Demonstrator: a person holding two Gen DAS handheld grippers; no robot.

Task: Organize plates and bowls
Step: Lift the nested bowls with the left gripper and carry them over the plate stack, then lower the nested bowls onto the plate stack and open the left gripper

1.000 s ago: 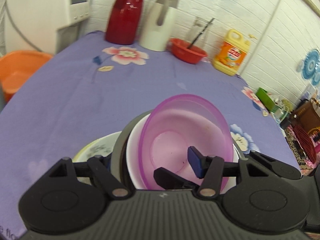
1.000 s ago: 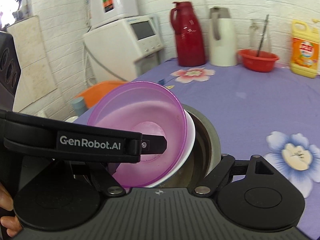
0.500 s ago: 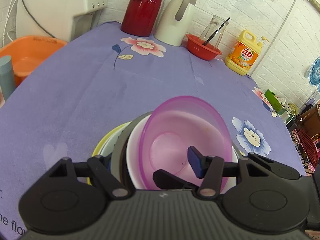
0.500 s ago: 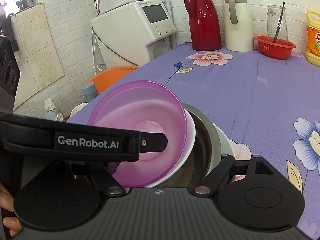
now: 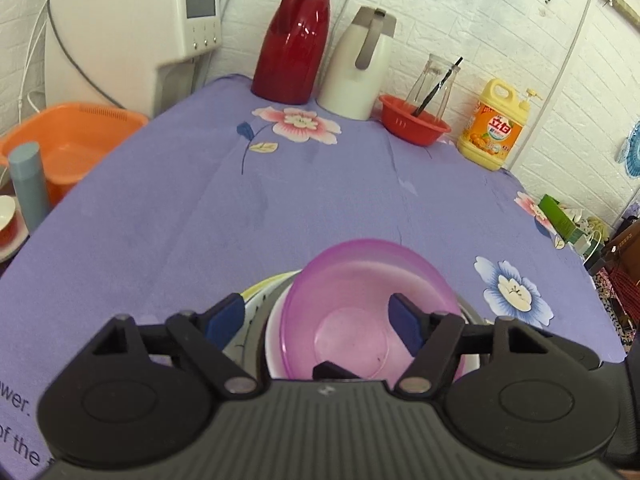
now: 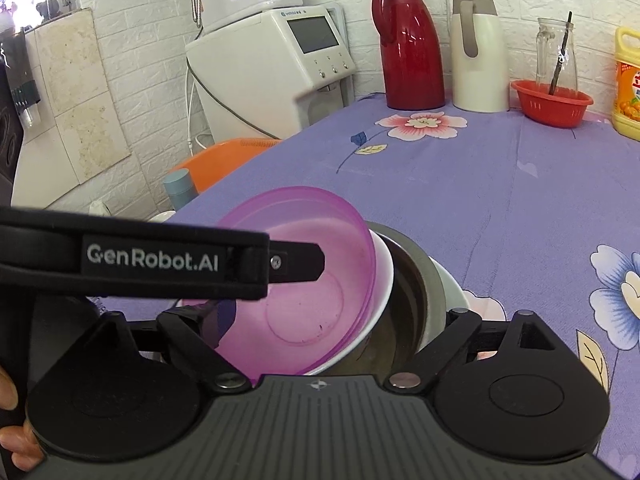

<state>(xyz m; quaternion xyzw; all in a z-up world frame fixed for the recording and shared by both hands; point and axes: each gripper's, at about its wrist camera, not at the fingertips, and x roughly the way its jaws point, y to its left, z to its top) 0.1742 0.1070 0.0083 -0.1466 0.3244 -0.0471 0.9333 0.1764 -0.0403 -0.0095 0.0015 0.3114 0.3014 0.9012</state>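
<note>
A stack of dishes sits low at the near edge of the purple table. On top is a pink plastic bowl (image 5: 360,308) (image 6: 304,280), nested in a white bowl (image 5: 274,344) (image 6: 384,280), a grey bowl (image 6: 424,280) and a patterned plate (image 5: 260,292) beneath. My left gripper (image 5: 316,324) is open, its blue pads astride the stack's left side, one pad inside the pink bowl. My right gripper (image 6: 332,320) surrounds the stack from the other side; its fingertips are mostly hidden by the bowls and the left gripper's arm (image 6: 160,260).
At the table's far edge stand a red thermos (image 5: 296,36), a white thermos (image 5: 360,64), a red basket with a glass bottle (image 5: 416,124) and a yellow detergent bottle (image 5: 494,124). An orange basin (image 5: 72,140) and a white appliance (image 5: 128,32) stand left of the table.
My left gripper has opened; its left pad has come out beside the plate. Both views have tilted down and the stack sits lower, near the tablecloth.
</note>
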